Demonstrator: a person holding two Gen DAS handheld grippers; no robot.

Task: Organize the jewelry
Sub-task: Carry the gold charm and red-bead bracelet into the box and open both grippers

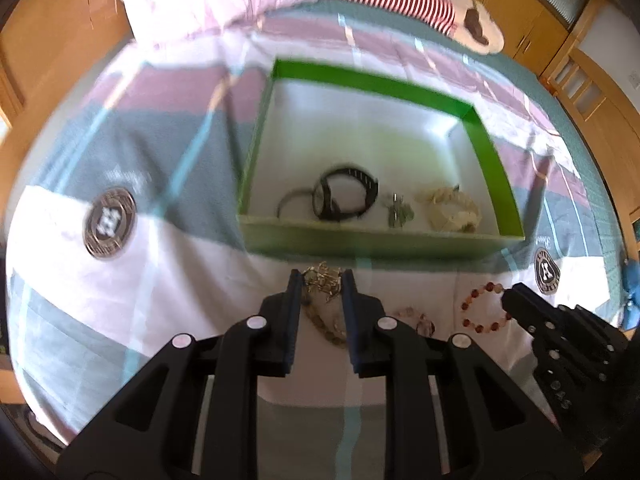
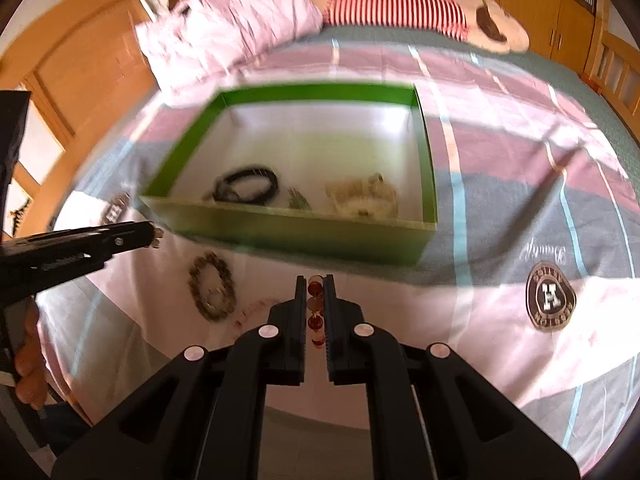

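Note:
A green box (image 1: pixel 360 238) (image 2: pixel 280 228) with a white inside lies on the bed. It holds a black bracelet (image 1: pixel 346 196) (image 2: pixel 246 186), a thin ring (image 1: pixel 290 200), a small green piece (image 1: pixel 396 210) and a cream piece (image 1: pixel 450 208) (image 2: pixel 364 200). My left gripper (image 1: pixel 320 280) (image 2: pixel 154 234) is shut on a gold chain piece (image 1: pixel 322 280), just in front of the box. My right gripper (image 2: pixel 314 280) (image 1: pixel 506 300) is shut on a red and amber bead bracelet (image 2: pixel 315 308) (image 1: pixel 482 306). A grey-brown bead bracelet (image 1: pixel 324 324) (image 2: pixel 212 286) and a pale pink bracelet (image 1: pixel 416 318) (image 2: pixel 252 310) lie on the sheet.
The bed has a pink, grey and white sheet with round badges (image 1: pixel 109 224) (image 2: pixel 550 296). A pink pillow (image 2: pixel 228 24) and a striped plush toy (image 2: pixel 420 10) lie at the far end. Wooden furniture surrounds the bed.

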